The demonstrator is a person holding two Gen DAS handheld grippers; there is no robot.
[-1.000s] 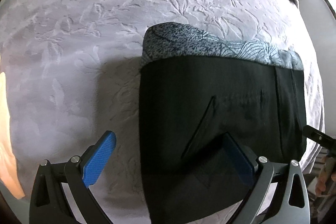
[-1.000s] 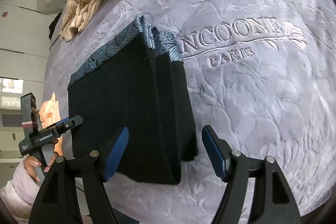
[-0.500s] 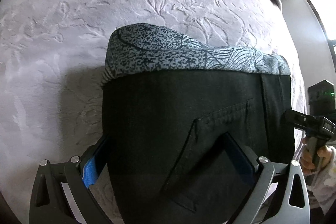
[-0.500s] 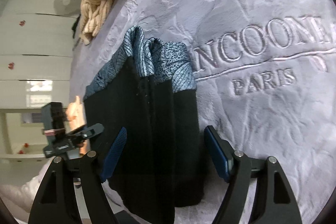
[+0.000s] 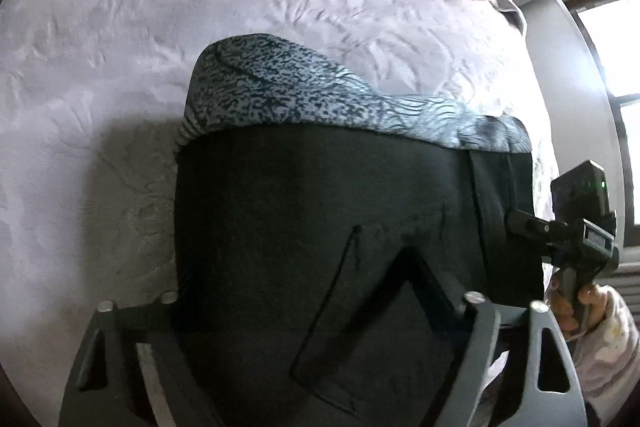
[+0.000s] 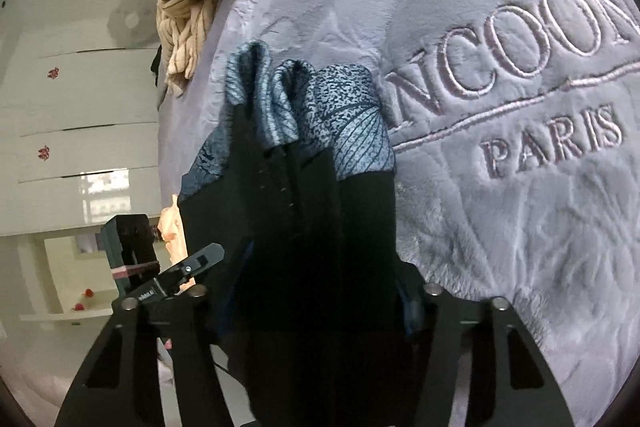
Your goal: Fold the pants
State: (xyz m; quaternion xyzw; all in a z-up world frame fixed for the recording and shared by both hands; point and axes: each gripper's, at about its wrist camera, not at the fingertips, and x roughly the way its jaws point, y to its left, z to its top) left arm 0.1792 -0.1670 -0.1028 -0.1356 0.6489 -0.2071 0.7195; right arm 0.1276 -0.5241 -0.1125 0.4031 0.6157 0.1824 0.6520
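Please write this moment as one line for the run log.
step: fold pants | left gripper: around near edge of black pants | right gripper: around same pants, grip unclear | surface: lilac blanket

Both cameras sit very close to the folded black pants [image 5: 320,235] [image 6: 304,227] on the bed [image 5: 120,47] [image 6: 500,227]. The left view looks across from one side, the right view from the other. Each sees the other gripper.

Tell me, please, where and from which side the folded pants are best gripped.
By judgement, take the pants at the near dark edge, coming in flat from the near side. That edge faces both grippers and overhangs the blanket; the far end shows loose patterned lining, which would likely splay.
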